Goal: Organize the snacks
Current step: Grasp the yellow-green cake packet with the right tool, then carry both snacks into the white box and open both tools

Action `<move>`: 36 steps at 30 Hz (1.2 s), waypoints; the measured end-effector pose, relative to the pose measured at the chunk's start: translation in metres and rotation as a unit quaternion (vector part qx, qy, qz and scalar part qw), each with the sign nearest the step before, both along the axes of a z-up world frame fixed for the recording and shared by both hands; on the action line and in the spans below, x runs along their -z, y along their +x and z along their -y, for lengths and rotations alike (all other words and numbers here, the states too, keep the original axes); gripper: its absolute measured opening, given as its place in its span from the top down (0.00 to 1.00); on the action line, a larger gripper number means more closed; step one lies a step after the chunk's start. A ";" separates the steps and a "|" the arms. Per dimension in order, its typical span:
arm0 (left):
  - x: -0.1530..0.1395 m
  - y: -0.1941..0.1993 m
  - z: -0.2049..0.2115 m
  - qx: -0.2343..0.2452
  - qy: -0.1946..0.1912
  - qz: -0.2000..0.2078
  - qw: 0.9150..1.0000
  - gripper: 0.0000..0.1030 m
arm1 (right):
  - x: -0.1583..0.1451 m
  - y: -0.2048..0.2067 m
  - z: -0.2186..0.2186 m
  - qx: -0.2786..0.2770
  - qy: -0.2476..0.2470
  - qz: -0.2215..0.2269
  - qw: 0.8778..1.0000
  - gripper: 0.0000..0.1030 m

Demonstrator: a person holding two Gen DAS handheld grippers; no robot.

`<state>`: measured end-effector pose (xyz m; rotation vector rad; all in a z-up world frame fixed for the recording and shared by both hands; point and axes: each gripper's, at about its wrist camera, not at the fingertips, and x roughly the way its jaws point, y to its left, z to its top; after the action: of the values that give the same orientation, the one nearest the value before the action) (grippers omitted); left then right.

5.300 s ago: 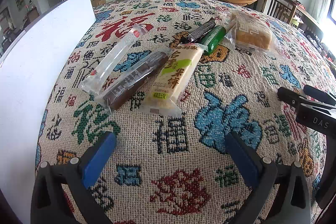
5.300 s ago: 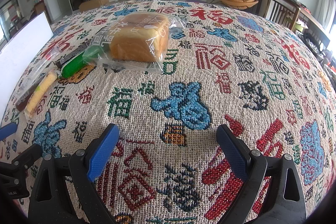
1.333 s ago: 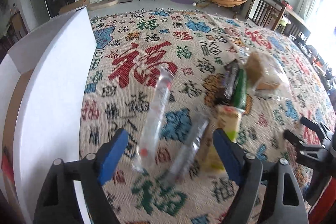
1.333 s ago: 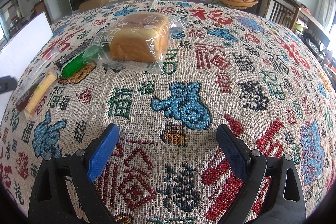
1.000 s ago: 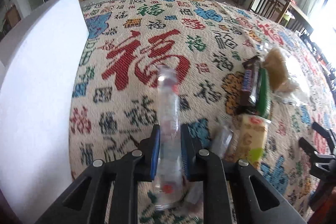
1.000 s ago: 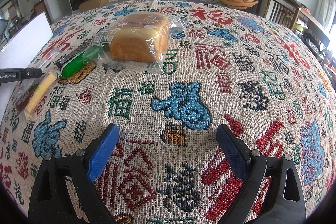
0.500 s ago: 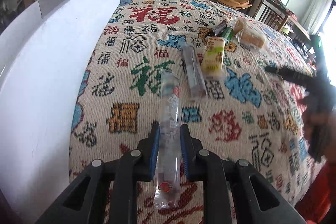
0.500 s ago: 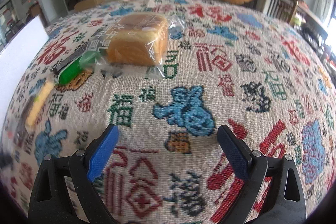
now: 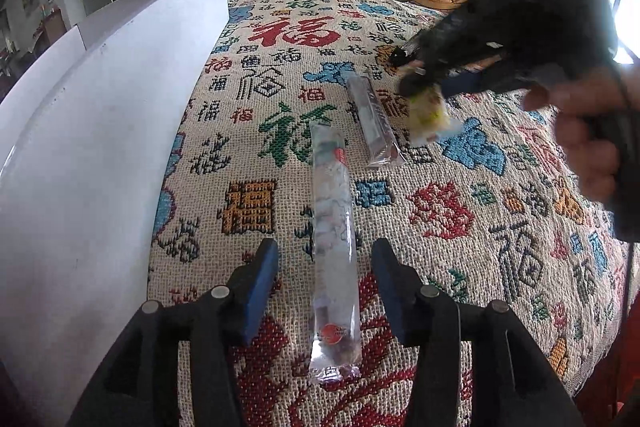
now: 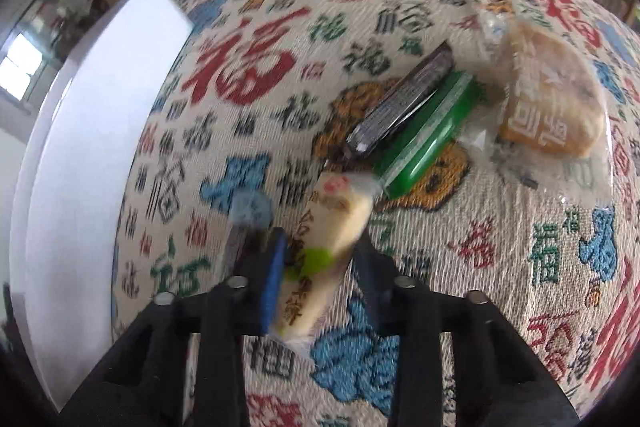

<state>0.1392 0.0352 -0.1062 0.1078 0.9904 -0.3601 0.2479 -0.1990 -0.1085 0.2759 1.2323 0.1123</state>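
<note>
Sorting is barely begun: my left tool [image 9: 325,277] gapes around the clear snack tube [image 9: 333,239] lying on the bench [image 9: 500,239] (near the white board [image 9: 92,131]); my right tool [image 10: 320,279] straddles the yellow wafer pack [image 10: 324,259], grip uncertain; four snacks wait.

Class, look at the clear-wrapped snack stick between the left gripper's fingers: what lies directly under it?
The clear-wrapped snack stick lies on the patterned tablecloth, whose weave shows through the wrapper. The left gripper is open around it.

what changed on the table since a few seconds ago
The left gripper carried the clear packet toward the near edge and let it go. The right gripper moved in around the yellow rice cake bar. The bread and green bar stayed put.
</note>
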 end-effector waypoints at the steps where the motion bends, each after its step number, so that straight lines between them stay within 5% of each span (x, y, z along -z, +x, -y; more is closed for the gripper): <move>1: 0.000 0.001 0.000 0.000 -0.003 -0.001 1.000 0.52 | -0.001 -0.006 0.004 -0.004 0.000 -0.007 1.000 0.71; 3: 0.000 0.002 -0.001 0.001 -0.008 0.000 1.000 0.52 | -0.006 -0.022 0.021 -0.014 -0.029 -0.021 0.999 0.80; 6: 0.000 0.006 0.000 0.000 -0.018 0.005 1.000 0.59 | -0.016 -0.042 0.052 -0.007 -0.084 -0.035 0.996 0.71; 8: 0.001 0.013 -0.002 0.001 -0.031 0.004 1.000 0.81 | -0.027 -0.051 0.068 -0.005 -0.080 -0.025 0.997 0.28; 9: 0.001 0.015 -0.005 -0.003 -0.039 -0.001 0.999 0.82 | -0.031 -0.053 0.071 -0.004 -0.075 -0.018 0.997 0.27; 15: -0.002 0.003 -0.020 -0.007 -0.102 -0.028 0.994 0.82 | -0.005 -0.047 0.055 -0.025 -0.121 -0.049 0.991 0.32; 16: -0.003 0.001 -0.022 -0.007 -0.113 -0.032 0.993 0.82 | 0.000 -0.047 0.052 -0.026 -0.126 -0.050 0.990 0.37; 18: -0.009 -0.004 -0.026 -0.005 -0.147 -0.037 0.988 0.82 | -0.006 -0.055 0.058 -0.008 -0.120 -0.034 0.992 0.71; 26: -0.056 -0.011 -0.044 -0.013 -0.249 -0.016 0.968 0.84 | -0.077 -0.096 0.070 0.009 0.003 0.037 0.999 0.71; 31: -0.079 -0.006 -0.054 0.004 -0.241 -0.014 0.970 0.94 | -0.145 -0.082 0.010 -0.035 0.062 0.110 0.991 0.71; 34: -0.076 -0.009 -0.037 0.042 -0.165 -0.026 0.985 0.87 | -0.171 -0.083 -0.011 -0.056 0.084 0.139 0.985 0.71; 35: -0.072 -0.011 -0.031 0.052 -0.144 -0.027 0.988 0.71 | -0.175 -0.085 -0.014 -0.060 0.090 0.143 0.984 0.71; 36: -0.067 -0.013 -0.023 0.067 -0.113 -0.030 0.991 0.45 | -0.176 -0.087 -0.015 -0.061 0.093 0.145 0.983 0.71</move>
<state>0.1261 0.0582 -0.0388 -0.0421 0.9972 -0.5982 0.1608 -0.1839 0.0674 0.3337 0.9500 0.3636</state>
